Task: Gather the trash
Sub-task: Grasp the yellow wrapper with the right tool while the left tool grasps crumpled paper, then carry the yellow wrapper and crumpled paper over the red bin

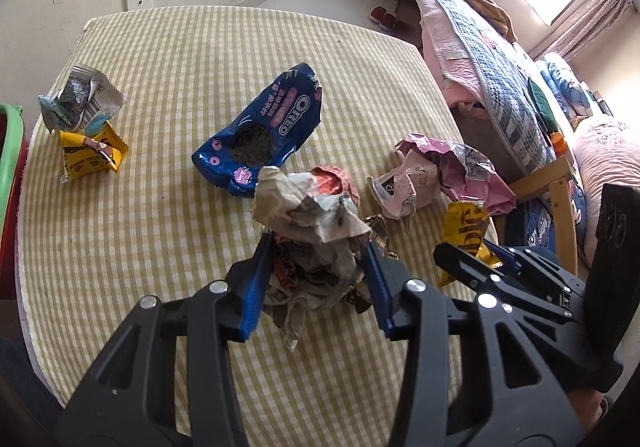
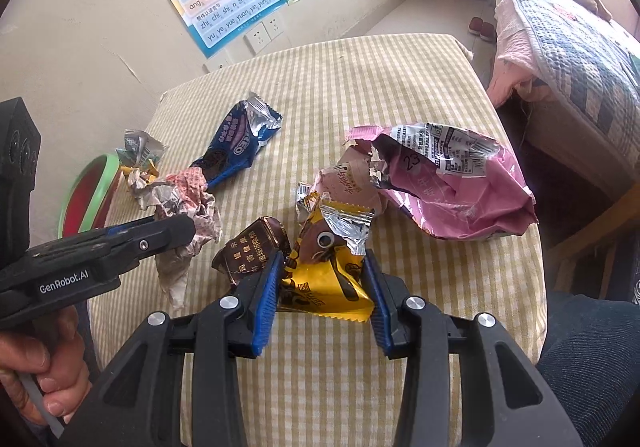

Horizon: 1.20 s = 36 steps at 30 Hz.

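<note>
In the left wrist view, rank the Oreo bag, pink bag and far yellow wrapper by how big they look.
1. Oreo bag and pink bag: look alike, no ranking.
2. Far yellow wrapper: smallest.

"OREO" on blue wrapper (image 1: 262,131); "GenRobot.AI" on left claw (image 2: 176,235).

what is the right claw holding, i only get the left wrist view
observer: The right claw is shut on a yellow wrapper with a brown cartoon face and a torn silver top.
operator: anything beside it
observer: A brown wrapper with gold lettering lies against the claw's left-side finger; whether it is pinched too, I cannot tell.
operator: left claw is on the paper wad here, any marks on the pink bag
observer: The pink bag is torn open and has 23 printed in black near its label.
</note>
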### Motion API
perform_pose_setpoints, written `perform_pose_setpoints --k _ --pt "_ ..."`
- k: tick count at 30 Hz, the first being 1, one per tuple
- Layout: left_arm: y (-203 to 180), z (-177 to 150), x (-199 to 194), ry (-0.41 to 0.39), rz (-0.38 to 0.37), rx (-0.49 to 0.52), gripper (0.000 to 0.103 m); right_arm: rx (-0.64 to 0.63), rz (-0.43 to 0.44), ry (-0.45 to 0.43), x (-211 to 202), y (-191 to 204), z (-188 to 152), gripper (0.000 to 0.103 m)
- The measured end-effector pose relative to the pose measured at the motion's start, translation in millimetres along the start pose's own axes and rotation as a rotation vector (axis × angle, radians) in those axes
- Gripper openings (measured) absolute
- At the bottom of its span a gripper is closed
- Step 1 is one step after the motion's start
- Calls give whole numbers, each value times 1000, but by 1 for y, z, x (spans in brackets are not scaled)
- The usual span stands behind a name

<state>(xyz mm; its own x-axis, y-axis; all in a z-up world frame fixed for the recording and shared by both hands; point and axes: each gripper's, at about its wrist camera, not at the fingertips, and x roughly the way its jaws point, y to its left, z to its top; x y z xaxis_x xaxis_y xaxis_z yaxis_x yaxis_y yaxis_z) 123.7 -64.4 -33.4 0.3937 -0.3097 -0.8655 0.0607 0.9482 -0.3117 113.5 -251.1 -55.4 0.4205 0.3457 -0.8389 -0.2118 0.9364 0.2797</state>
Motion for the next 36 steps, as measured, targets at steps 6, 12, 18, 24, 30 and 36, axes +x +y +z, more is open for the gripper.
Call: perform_pose_setpoints --k 6,12,18,24,30,36 --pt "15 -17 -25 -34 12 -30 43 -38 -3 -33 -14 16 -1 39" --pt "38 -28 -51 -81 20 -70 43 -54 -25 -54 -25 26 0 39" --pt "63 -35 -73 -128 39 -100 43 -95 -38 -62 -31 44 0 39" --pt "95 -43 -93 -169 65 -152 43 -169 -6 -58 -25 79 5 39" --pt "130 -48 -110 -203 92 -220 43 -249 32 -49 -16 119 12 39" --pt "165 -50 -125 -239 109 -272 43 -313 57 -48 -7 156 21 39"
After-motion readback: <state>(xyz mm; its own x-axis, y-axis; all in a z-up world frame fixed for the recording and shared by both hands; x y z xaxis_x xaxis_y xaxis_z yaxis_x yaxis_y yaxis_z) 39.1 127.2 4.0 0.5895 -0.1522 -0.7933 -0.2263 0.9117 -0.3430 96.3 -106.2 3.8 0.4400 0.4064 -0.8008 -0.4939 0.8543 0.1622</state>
